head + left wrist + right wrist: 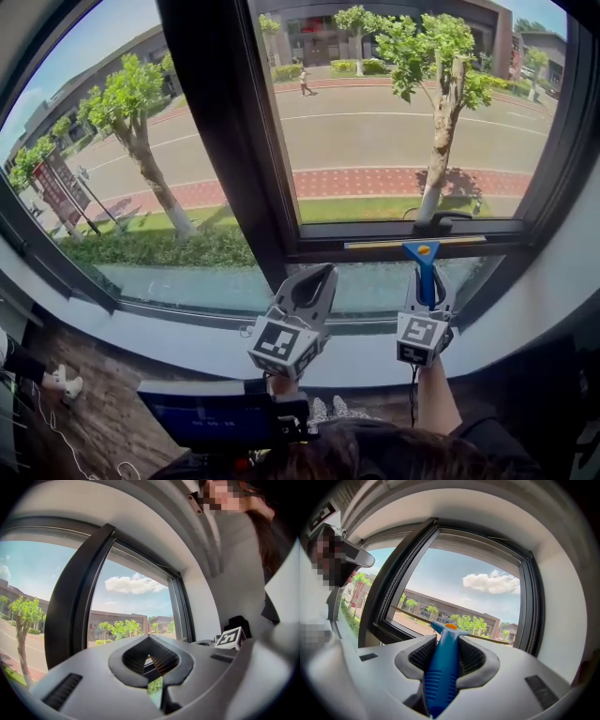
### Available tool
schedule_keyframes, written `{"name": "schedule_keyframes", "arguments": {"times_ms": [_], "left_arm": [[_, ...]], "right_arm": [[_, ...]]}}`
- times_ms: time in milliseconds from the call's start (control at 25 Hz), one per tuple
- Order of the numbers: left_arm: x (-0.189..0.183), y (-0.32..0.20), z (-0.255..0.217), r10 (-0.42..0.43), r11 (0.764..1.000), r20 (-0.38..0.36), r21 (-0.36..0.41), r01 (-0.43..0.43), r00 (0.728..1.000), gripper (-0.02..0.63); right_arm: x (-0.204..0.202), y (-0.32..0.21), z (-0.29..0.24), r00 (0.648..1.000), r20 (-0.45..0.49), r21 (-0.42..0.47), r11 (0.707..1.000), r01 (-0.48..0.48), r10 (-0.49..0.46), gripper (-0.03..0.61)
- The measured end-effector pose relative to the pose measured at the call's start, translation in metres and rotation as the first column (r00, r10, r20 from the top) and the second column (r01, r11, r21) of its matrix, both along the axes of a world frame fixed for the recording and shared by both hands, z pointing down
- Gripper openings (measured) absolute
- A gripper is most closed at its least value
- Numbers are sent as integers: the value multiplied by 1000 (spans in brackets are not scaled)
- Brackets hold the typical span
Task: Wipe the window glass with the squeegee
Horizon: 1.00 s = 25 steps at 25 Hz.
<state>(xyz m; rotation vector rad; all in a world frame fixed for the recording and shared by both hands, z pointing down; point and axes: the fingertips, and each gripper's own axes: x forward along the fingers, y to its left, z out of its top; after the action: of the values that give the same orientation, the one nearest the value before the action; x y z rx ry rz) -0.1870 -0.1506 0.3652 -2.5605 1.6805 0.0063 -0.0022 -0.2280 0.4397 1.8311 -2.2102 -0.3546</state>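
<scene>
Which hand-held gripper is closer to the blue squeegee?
Right. The right hand-held gripper is shut on the blue squeegee, gripping its handle. The left hand-held gripper is off to the squeegee's left, apart from it, shut and holding nothing.

At the window, my two grippers side by side over the sill (178,342)

The squeegee (424,265) stands between the fingers (472,656) of my right gripper (427,284), its blade beyond the fingertips, lying across the bottom of the window glass (412,122). My left gripper (317,279) sits left of those fingers; the frame post (220,122) rises ahead-left of it.
</scene>
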Motion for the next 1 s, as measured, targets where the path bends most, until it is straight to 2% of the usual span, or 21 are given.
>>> {"name": "schedule_keyframes", "arguments": {"times_ms": [120,320,440,560,720,840,1000], "left_arm": [[37,29,-5,-7,1000,-22,20,7,1000,2],[85,82,-2,-35,999,-38,-4,35,999,2],[103,110,16,-63,998,-29,-14,63,998,2],[110,130,18,-81,997,-19,5,81,997,2],[102,152,3,-120,993,-9,-9,120,993,2],[107,168,-5,-115,993,-6,-7,115,993,2],[118,187,-1,-78,997,-3,3,78,997,2]], "right_arm": [[39,27,-7,1000,-31,12,1000,5,-5,141],[91,73,-20,999,-23,11,1000,23,-23,141],[115,93,-7,1000,-4,12,1000,28,-28,141],[131,104,-7,999,-4,25,999,42,-42,141],[133,122,-17,999,20,22,999,50,-50,141],[131,144,-31,995,79,9,998,56,-56,141],[138,170,-37,997,62,12,999,50,-50,142]]}}
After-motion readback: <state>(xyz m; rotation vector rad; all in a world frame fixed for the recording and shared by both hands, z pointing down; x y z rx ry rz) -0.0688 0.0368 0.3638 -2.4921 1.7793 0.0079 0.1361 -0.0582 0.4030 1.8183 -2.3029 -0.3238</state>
